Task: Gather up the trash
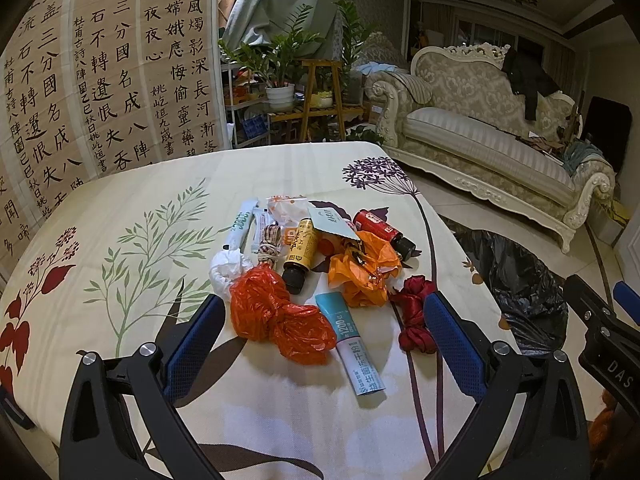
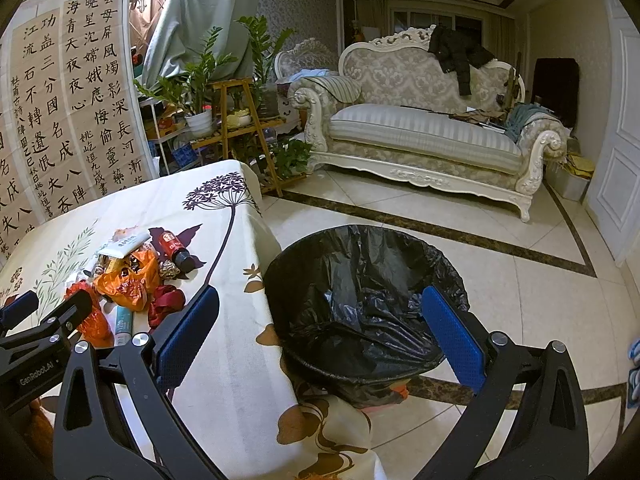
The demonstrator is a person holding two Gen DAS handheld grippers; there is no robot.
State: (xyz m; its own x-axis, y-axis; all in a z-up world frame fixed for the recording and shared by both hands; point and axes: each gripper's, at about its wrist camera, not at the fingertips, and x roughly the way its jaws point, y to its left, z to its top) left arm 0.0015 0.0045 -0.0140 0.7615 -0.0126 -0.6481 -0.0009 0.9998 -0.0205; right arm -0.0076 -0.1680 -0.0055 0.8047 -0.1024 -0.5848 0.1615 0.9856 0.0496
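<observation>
My left claw (image 1: 324, 344) hangs spread wide just above the near edge of the trash pile (image 1: 320, 268) on the flowered tablecloth (image 1: 132, 208), and it holds nothing. Almost straight ahead, between the two blue pads, lies the crumpled red plastic bag (image 1: 276, 316), a little toward the left pad; it is the nearest piece and I judge it the one to take first. Beside it on the right lies a teal and white sachet (image 1: 352, 344), its long axis running toward me and slightly rightward, so my pads would close across its narrow width if I chose it instead. A dark red ribbon bundle (image 1: 414, 316) sits just inside the right pad. Farther back are the orange bag (image 1: 360, 272), a yellow-labelled bottle (image 1: 300, 256) with its dark cap pointing toward me, and a red bottle (image 1: 380, 232) lying slantwise. My right claw (image 2: 320, 336) is also spread and empty, and it hovers off the table's right edge over the black-lined bin (image 2: 360, 300) on the floor. So the trash lies ahead of my left claw and well to the left of my right one; the left is plainly nearer. The bin stands to the right of the pile, so anything the left claw lifts must travel rightward past the table edge.
</observation>
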